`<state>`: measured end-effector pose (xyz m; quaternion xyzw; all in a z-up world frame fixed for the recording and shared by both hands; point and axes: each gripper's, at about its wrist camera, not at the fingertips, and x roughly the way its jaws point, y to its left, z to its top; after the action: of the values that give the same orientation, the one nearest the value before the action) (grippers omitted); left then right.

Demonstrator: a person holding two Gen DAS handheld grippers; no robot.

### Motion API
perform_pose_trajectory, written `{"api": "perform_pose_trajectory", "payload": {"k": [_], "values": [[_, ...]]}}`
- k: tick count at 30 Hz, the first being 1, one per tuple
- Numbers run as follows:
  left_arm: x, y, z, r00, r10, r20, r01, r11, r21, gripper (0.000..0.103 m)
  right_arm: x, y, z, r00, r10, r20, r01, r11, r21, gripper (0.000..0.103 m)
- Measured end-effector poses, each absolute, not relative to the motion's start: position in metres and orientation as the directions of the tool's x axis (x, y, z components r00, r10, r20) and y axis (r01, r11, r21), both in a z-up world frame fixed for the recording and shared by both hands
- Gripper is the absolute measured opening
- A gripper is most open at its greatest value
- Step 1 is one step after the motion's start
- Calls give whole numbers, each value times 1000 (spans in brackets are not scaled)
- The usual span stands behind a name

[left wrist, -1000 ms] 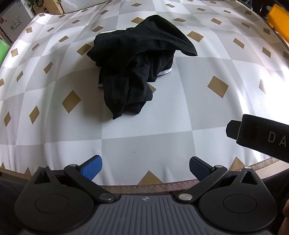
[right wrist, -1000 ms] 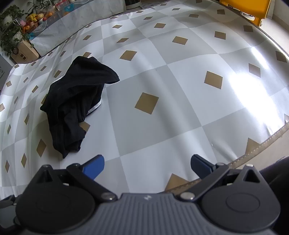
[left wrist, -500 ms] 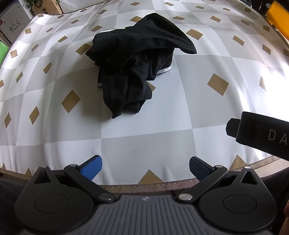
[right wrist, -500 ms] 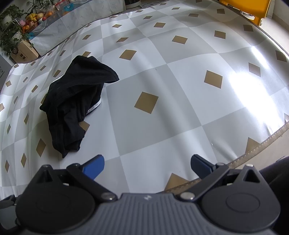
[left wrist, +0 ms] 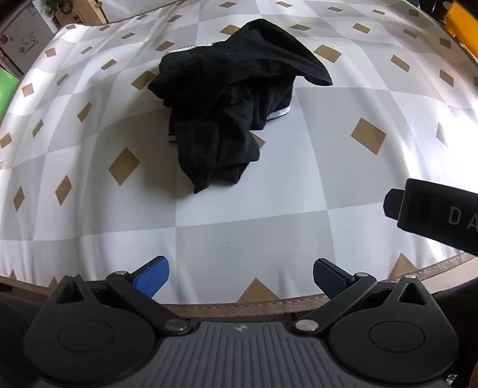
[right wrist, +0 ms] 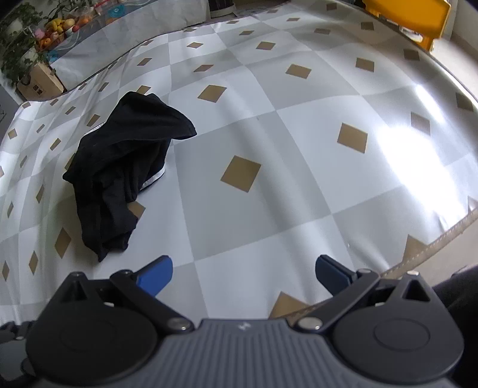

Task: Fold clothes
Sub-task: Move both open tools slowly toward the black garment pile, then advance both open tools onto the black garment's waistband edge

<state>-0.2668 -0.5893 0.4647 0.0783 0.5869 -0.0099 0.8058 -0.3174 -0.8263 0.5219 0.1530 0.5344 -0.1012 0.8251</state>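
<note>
A crumpled black garment (left wrist: pixel 230 104) with a thin white trim lies in a heap on the checked tablecloth (left wrist: pixel 239 221), straight ahead in the left wrist view. In the right wrist view the same black garment (right wrist: pixel 125 176) sits to the left. My left gripper (left wrist: pixel 240 277) hangs open over the table's near edge, well short of the cloth, with nothing between its blue pads. My right gripper (right wrist: pixel 243 274) is open too and empty, to the right of the heap. The right gripper's black body (left wrist: pixel 436 215) shows at the right edge of the left wrist view.
The tablecloth (right wrist: pixel 298 149) is grey and white with tan diamonds, and its braided hem (right wrist: pixel 442 238) marks the near edge. A yellow object (right wrist: pixel 409 15) stands at the far right. Plants and a cardboard box (right wrist: pixel 38 80) sit beyond the far left corner.
The garment sits slightly lower in the left wrist view, as that gripper has crept a little toward it. Both grippers stay open.
</note>
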Motion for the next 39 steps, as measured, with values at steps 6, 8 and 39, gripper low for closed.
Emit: {"api": "perform_pose_trajectory", "payload": {"k": [6,8,39], "values": [[-269,-584,470,341,84,-936,103,987,126,103,-316,-817,524,469,-32,-883,269,957,108,102],[-269,-578,473,347,73,-935,86,990,109,103,-315,-813,524,481,-27,-876,243,965,103,102],[-224,-534,478,332,10,-943,-16,1000,5,103,-241,-783,531,476,155,-865,-89,988,128,102]]}}
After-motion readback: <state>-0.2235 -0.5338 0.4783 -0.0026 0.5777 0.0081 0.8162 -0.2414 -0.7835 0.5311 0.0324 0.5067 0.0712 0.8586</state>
